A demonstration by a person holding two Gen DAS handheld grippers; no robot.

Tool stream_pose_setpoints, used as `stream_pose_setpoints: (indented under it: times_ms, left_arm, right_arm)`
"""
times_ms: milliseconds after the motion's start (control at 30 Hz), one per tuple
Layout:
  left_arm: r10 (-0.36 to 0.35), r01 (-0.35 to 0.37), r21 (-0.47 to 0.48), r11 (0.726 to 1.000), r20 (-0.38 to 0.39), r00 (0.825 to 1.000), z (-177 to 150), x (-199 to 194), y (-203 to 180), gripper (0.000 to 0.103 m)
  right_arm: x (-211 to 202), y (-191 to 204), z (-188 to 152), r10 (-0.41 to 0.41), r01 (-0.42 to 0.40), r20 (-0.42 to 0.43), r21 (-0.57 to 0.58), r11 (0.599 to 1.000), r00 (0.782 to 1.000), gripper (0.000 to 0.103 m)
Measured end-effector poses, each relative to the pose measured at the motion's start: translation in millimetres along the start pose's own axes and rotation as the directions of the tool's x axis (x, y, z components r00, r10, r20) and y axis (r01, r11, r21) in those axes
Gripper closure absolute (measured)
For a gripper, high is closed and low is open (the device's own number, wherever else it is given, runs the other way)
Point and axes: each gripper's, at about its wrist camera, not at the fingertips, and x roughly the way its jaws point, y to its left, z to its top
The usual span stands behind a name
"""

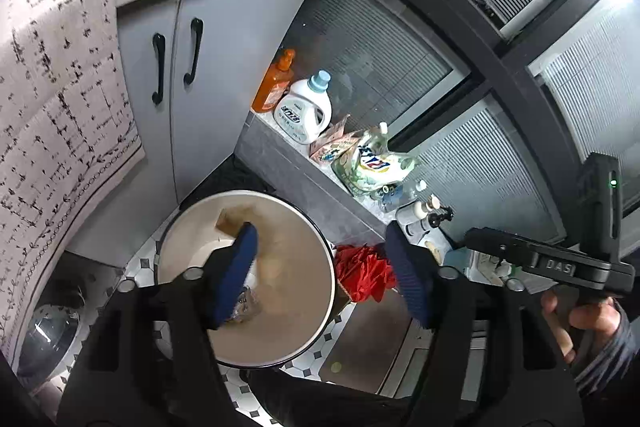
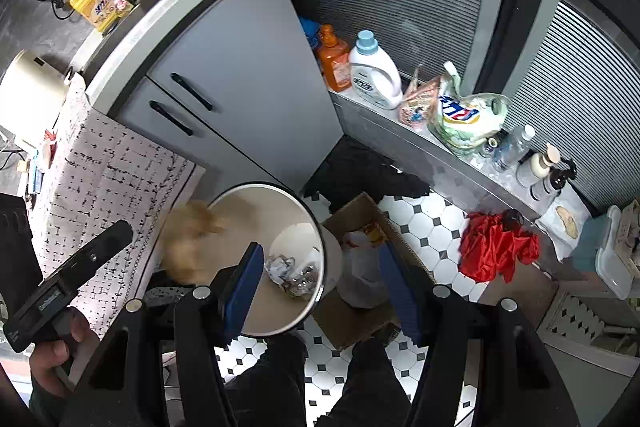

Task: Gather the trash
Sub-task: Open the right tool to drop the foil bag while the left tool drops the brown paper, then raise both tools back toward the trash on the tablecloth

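On the black-and-white tiled floor [image 2: 420, 215], a round white waste bin with a dark rim [image 1: 192, 227] stands by the corner of the grey 2-door cabinet [image 2: 248, 67], just beside an open brown cardboard box [image 2: 356, 315]. The left gripper [image 1: 324, 267] hangs over the bin, jaws wide with nothing between them, a blurred tan scrap of trash [image 2: 192, 247] at the bin's rim and crumpled wrappers [image 2: 296, 275] on its bottom. The right gripper [image 2: 324, 287] has jaws wide and empty above bin and box.
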Motion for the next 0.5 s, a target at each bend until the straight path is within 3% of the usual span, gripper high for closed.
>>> stream_pose_setpoints:
  times_ms: [200, 500]
  left_arm:
    - [0.015, -0.015, -0.031, 0.999, 0.012, 1.0, 5, -12, 15, 0.033]
    - [0.152, -0.141, -0.088, 0.986, 0.132, 0.98, 17, -79, 49, 0.017]
  right_arm:
    - [1, 22, 3, 0.028, -0.028, 0.002, -0.028, 0.999, 1.0, 0.043]
    - [-8, 68, 15, 0.069, -0.064, 0.042, -0.096, 0.993, 0.997, 0.023]
